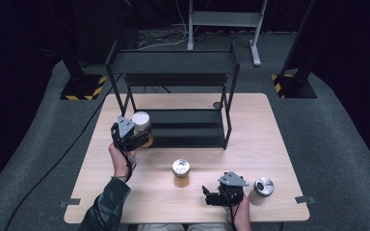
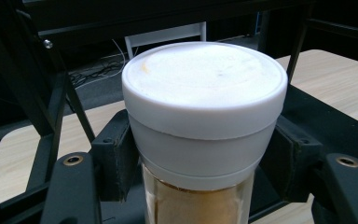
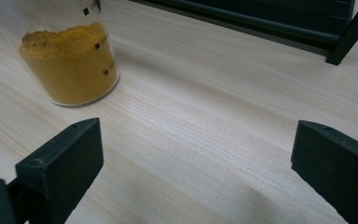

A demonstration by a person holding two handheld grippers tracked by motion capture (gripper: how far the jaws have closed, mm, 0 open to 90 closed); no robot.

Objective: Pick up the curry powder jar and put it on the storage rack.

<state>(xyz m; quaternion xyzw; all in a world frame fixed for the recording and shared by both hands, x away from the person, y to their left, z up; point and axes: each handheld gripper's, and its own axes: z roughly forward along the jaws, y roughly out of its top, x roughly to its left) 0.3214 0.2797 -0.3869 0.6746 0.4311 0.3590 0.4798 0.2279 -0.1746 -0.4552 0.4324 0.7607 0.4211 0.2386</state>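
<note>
My left gripper [image 1: 136, 136] is shut on a white-lidded jar [image 1: 141, 120] of orange-brown powder, at the front left corner of the black rack's lower shelf [image 1: 188, 127]. In the left gripper view the pads [image 2: 114, 158] press on both sides of the jar [image 2: 205, 107] just under its lid. Whether the jar rests on the shelf I cannot tell. My right gripper [image 1: 208, 195] lies low near the table's front edge, open, with nothing between its fingers [image 3: 60, 168]. A silver-lidded jar of yellow powder [image 1: 181, 169] stands ahead of it, upper left in the right gripper view [image 3: 72, 70].
A two-level black rack [image 1: 173, 62] stands on the far half of the wooden table [image 1: 265, 144]. Another silver-lidded jar [image 1: 263, 188] stands right of my right gripper. A small dark disc [image 1: 217, 105] lies by the rack's rear right leg.
</note>
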